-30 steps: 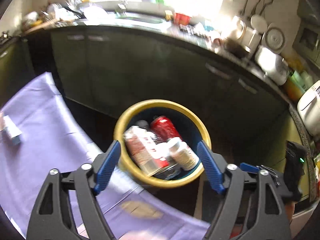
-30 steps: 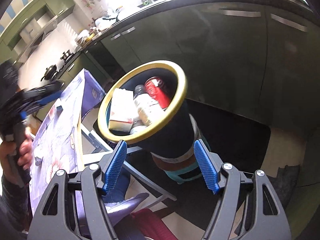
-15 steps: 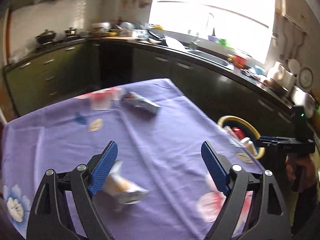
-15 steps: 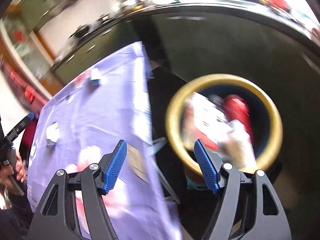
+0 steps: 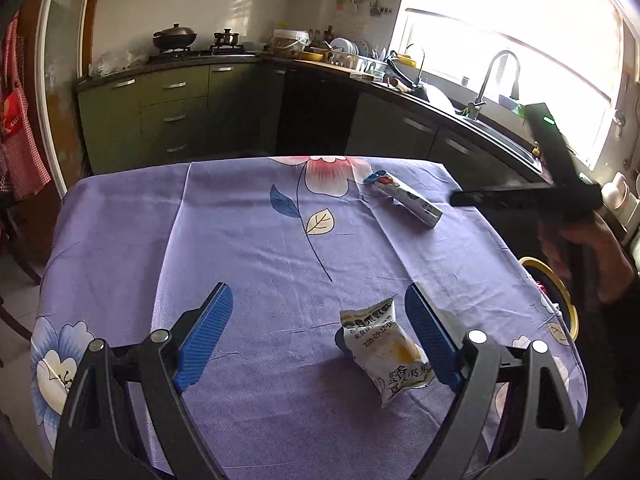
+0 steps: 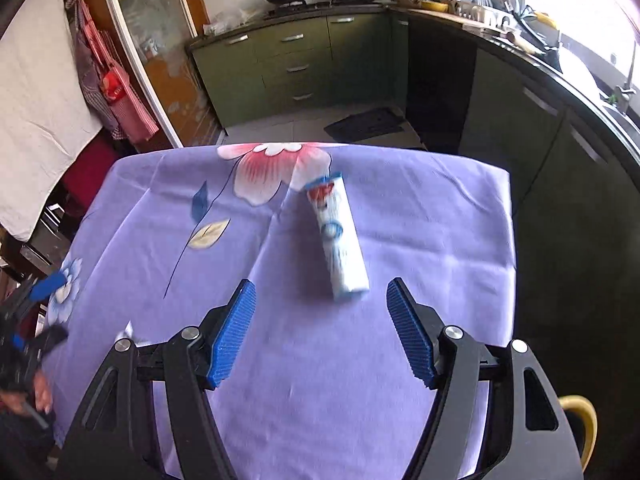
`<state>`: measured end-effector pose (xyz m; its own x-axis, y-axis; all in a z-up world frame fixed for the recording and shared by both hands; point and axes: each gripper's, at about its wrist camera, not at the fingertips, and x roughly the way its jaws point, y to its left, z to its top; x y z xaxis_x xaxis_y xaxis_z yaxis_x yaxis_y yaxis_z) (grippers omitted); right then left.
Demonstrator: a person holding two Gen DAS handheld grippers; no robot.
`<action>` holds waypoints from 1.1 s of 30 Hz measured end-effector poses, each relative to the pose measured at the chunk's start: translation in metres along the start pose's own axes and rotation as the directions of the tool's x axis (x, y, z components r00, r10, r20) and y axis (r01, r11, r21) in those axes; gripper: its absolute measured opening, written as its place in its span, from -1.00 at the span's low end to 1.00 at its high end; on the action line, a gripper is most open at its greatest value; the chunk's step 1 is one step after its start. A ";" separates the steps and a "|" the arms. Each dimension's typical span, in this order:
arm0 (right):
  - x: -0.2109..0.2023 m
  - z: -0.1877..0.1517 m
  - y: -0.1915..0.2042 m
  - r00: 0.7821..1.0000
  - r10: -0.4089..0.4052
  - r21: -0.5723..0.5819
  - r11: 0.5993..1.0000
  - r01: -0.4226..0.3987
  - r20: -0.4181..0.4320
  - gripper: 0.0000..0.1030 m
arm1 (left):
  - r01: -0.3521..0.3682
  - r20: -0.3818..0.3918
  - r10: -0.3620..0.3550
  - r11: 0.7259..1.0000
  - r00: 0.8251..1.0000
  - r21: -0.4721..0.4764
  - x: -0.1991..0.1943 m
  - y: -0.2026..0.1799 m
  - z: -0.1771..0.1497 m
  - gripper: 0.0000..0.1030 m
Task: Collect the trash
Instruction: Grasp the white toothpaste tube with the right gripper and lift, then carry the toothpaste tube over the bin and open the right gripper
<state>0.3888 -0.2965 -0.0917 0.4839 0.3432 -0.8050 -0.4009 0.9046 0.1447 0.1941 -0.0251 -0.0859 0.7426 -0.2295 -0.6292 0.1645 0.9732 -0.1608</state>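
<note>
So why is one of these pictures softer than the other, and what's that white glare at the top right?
Left wrist view: sharp, print on the snack wrapper readable; the window is blown out white; fisheye bends the counter. Right wrist view: slight motion smear on the long carton and tablecloth; the window glare sits at the top right corner.

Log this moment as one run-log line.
left claw: open, above snack packet | right claw: open, nearing toothpaste box | both on table
</note>
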 end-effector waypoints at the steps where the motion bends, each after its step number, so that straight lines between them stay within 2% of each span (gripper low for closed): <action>1: 0.010 0.008 0.000 1.000 -0.005 -0.009 1.000 0.004 -0.008 0.32 | 0.000 0.000 0.000 1.000 1.000 0.001 0.001 -0.003 -0.001 0.63; 6: 0.055 0.035 0.001 0.993 -0.052 -0.044 0.998 0.047 -0.108 0.14 | 0.017 -0.027 -0.017 1.000 0.999 -0.007 0.008 -0.003 -0.004 0.65; 13: 0.076 0.035 -0.001 0.982 -0.084 -0.065 0.995 0.074 -0.168 0.11 | 0.029 -0.048 -0.030 0.999 0.998 -0.015 0.012 -0.001 -0.006 0.65; 16: 0.084 0.034 0.001 0.977 -0.093 -0.075 0.994 0.080 -0.192 -0.12 | 0.034 -0.045 -0.035 0.999 0.998 -0.014 0.011 -0.002 -0.005 0.65; 18: 0.088 0.032 0.002 0.973 -0.106 -0.079 0.993 0.091 -0.207 -0.48 | 0.032 -0.040 -0.033 0.999 0.999 -0.010 0.010 -0.004 -0.005 0.65; 19: 0.088 0.032 0.002 0.972 -0.108 -0.078 0.993 0.094 -0.210 -0.53 | 0.033 -0.040 -0.033 0.999 0.999 -0.010 0.009 -0.004 -0.005 0.65; 21: 0.081 0.030 0.001 0.975 -0.098 -0.063 0.994 0.087 -0.197 -0.59 | 0.032 -0.041 -0.033 0.999 0.999 -0.009 0.010 -0.004 -0.006 0.65; 25: 0.055 0.023 0.000 0.986 -0.047 -0.026 0.999 0.043 -0.158 -0.59 | 0.031 -0.043 -0.032 0.999 0.999 -0.006 0.010 -0.005 -0.007 0.65; 29: 0.010 0.001 -0.008 0.994 0.016 0.048 0.999 -0.011 -0.108 -0.59 | 0.030 -0.045 -0.029 1.000 0.999 0.006 0.011 -0.007 -0.008 0.65; 33: -0.045 -0.034 -0.029 0.999 0.021 0.152 0.988 -0.014 -0.049 -0.59 | 0.033 -0.052 -0.032 0.999 0.998 0.020 0.012 -0.012 -0.010 0.65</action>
<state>0.3525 -0.3466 -0.0795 0.4362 0.3494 -0.8292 -0.2849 0.9278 0.2410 0.1947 -0.0398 -0.0991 0.7018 -0.2614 -0.6627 0.2019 0.9651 -0.1669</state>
